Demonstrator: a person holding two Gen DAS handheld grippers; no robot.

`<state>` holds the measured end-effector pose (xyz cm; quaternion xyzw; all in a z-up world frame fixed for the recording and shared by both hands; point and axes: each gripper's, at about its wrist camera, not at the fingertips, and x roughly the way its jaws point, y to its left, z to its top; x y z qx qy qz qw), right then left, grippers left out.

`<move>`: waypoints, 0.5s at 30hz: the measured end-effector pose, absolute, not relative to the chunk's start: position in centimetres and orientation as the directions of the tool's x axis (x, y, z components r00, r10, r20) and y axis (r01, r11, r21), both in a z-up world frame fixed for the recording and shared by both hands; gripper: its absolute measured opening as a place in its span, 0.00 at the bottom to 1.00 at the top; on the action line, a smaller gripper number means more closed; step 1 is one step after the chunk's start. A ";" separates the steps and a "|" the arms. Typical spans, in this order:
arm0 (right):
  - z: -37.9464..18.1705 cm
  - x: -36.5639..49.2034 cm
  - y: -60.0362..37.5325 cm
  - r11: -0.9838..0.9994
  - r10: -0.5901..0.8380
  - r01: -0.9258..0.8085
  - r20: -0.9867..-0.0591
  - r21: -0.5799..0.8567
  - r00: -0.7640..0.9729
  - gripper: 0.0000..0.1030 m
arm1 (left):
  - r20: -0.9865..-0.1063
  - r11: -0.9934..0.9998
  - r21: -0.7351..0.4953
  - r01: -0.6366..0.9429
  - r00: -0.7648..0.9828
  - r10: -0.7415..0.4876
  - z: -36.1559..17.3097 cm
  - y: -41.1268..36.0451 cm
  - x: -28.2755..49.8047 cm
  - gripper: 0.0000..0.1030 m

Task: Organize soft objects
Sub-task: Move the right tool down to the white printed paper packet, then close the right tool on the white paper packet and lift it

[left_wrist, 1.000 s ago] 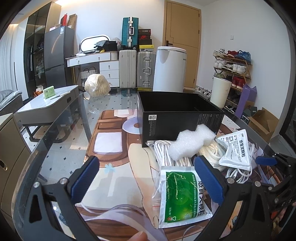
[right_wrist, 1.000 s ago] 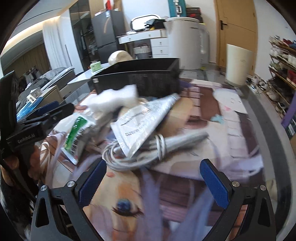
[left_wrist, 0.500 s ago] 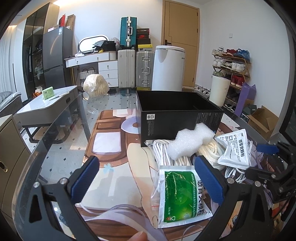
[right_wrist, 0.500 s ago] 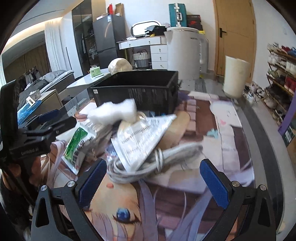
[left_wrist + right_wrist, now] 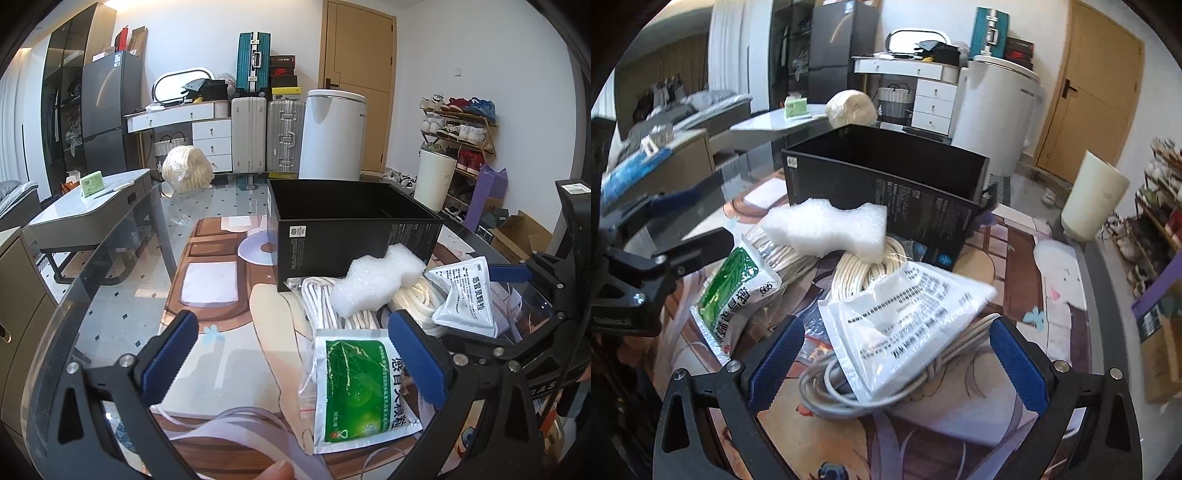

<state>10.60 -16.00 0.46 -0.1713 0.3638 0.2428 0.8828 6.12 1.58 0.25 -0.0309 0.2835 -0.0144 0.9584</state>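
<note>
A pile of soft items lies in front of an open black box [image 5: 354, 229] [image 5: 886, 192]: a white foam piece [image 5: 376, 284] [image 5: 827, 229], coiled white cords [image 5: 325, 302] [image 5: 871, 273], a green medicine pouch [image 5: 358, 384] [image 5: 731, 284], a white printed pouch [image 5: 469, 299] [image 5: 905, 317] and a grey cable [image 5: 871, 391]. My left gripper [image 5: 291, 362] is open, low over the mat, left of the green pouch. My right gripper [image 5: 894, 362] is open, its jaws on either side of the white pouch and grey cable.
The glass table [image 5: 122, 295] carries a printed mat [image 5: 221, 332]. A white bin [image 5: 332, 133], suitcases [image 5: 251, 133], a shoe rack [image 5: 458, 129] and a low grey table [image 5: 92, 206] stand around.
My right gripper has moved forward and down toward the pile, so the white pouch and grey cable now lie between its jaws. My left gripper has barely moved.
</note>
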 end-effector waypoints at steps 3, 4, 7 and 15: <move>0.3 10.8 -15.3 0.810 0.275 -0.558 -0.726 -0.179 0.631 0.99 | -0.544 0.997 -0.070 0.013 0.838 -0.049 0.3 1.7 6.1 1.00; 0.3 10.8 -15.3 0.805 0.274 -0.563 -0.725 -0.186 0.632 0.99 | -0.545 0.997 -0.072 0.014 0.837 -0.051 0.3 1.7 6.1 1.00; 0.4 11.0 -15.3 0.804 0.271 -0.561 -0.719 -0.196 0.640 0.99 | -0.545 0.997 -0.077 0.014 0.837 -0.054 0.3 1.8 6.2 1.00; 0.7 11.1 -15.4 0.789 0.282 -0.571 -0.694 -0.225 0.663 0.79 | -0.546 0.997 -0.078 0.012 0.836 -0.053 0.3 1.9 6.2 1.00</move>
